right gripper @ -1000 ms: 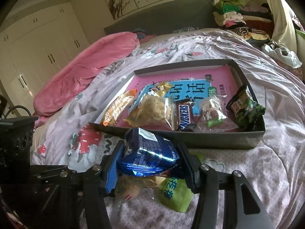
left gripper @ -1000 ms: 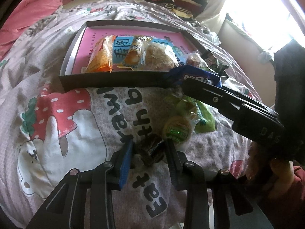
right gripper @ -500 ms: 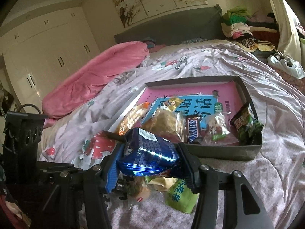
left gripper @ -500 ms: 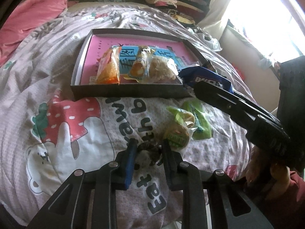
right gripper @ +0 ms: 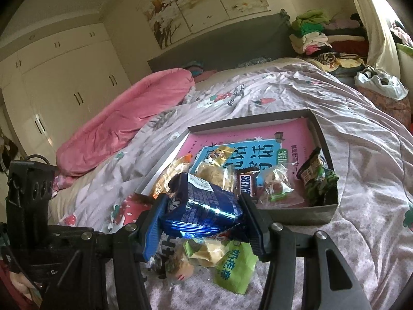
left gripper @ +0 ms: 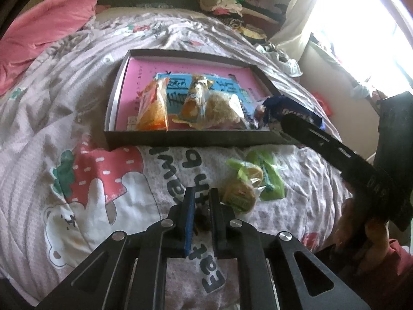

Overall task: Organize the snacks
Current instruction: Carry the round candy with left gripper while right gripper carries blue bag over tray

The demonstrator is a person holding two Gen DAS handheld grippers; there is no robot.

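The dark candy [left gripper: 200, 222] is mostly hidden between the left gripper's [left gripper: 201, 206] closed fingers, so its kind cannot be told. The blue pack [right gripper: 204, 208] covers the tray's [right gripper: 296, 214] near-left corner and parts of the snacks just behind that corner. The green packets [right gripper: 233, 264], in front of the tray, are partly hidden under the pack. Print on the tray's pink book [right gripper: 294, 135] is too small to read.

A bed covered by a pale quilt [right gripper: 348, 118] printed with strawberries fills the room ahead of the claw. Farther ahead, a grey headboard [right gripper: 219, 49] is set under a blossom painting [right gripper: 206, 5]. White wardrobes [right gripper: 56, 77] are seen to the left, a bright window [left gripper: 361, 20] to the right, beside stacked clothes [right gripper: 317, 38].
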